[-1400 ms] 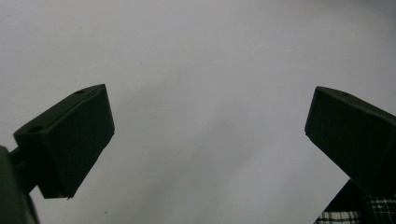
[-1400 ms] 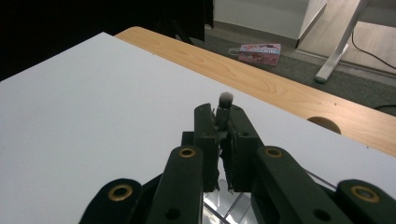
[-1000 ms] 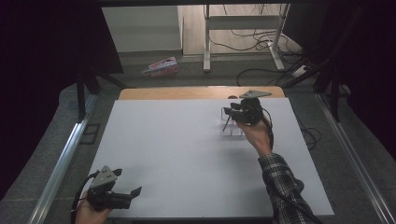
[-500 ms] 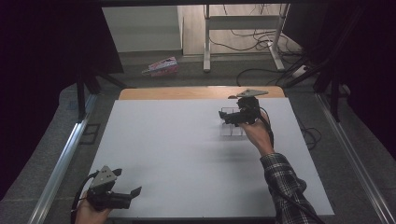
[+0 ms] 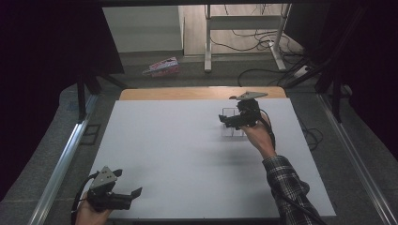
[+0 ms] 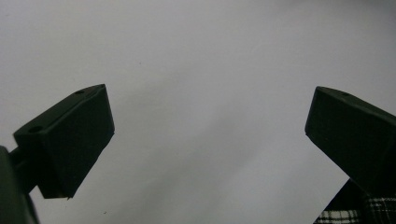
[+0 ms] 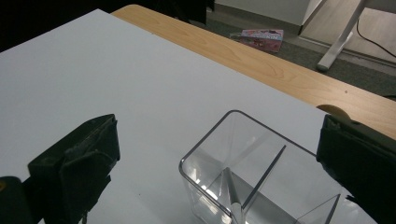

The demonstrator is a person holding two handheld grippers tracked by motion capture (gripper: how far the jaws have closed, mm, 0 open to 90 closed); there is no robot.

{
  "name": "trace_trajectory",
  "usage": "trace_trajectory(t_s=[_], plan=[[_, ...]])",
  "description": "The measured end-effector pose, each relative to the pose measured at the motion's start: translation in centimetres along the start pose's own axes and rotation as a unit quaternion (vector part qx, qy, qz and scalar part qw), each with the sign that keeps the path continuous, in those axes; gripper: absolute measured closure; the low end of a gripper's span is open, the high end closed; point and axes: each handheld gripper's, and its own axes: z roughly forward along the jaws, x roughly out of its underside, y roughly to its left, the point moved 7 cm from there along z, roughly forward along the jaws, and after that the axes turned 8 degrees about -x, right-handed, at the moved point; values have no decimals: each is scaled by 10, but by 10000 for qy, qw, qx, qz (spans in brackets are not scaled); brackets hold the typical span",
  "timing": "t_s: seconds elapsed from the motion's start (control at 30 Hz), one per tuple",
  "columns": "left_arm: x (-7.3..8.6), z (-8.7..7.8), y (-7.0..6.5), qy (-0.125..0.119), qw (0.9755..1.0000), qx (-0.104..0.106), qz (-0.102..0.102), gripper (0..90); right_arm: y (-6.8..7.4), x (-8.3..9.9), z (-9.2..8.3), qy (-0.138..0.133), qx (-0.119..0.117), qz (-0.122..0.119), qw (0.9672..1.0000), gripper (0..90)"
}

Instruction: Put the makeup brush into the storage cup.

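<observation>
A clear plastic box (image 5: 233, 130) with inner dividers stands on the white table (image 5: 187, 150) at the far right. My right gripper (image 5: 226, 121) hovers just over it, held by a hand in a plaid sleeve (image 5: 286, 183). In the right gripper view the box (image 7: 261, 177) sits low between the jaws of my right gripper (image 7: 217, 135), which are spread wide and touch nothing. My left gripper (image 5: 127, 183) rests at the near left corner. In the left gripper view, the left gripper (image 6: 208, 121) is open over bare table.
A wooden strip (image 5: 197, 93) runs along the table's far edge. On the floor beyond lie a pink packet (image 5: 162, 66), a metal stand (image 5: 206, 42) and loose cables (image 5: 263, 70). Metal rails (image 5: 61, 164) flank the table.
My right gripper has shifted slightly left over the clear box. The left gripper and the box have not moved.
</observation>
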Motion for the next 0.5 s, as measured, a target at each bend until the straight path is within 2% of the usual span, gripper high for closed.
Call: trace_trajectory(t_s=[0.5], plan=[[0,0,0,7,10000,-7,6,18,8,2,-11,-3,-126,-66,9999,0]])
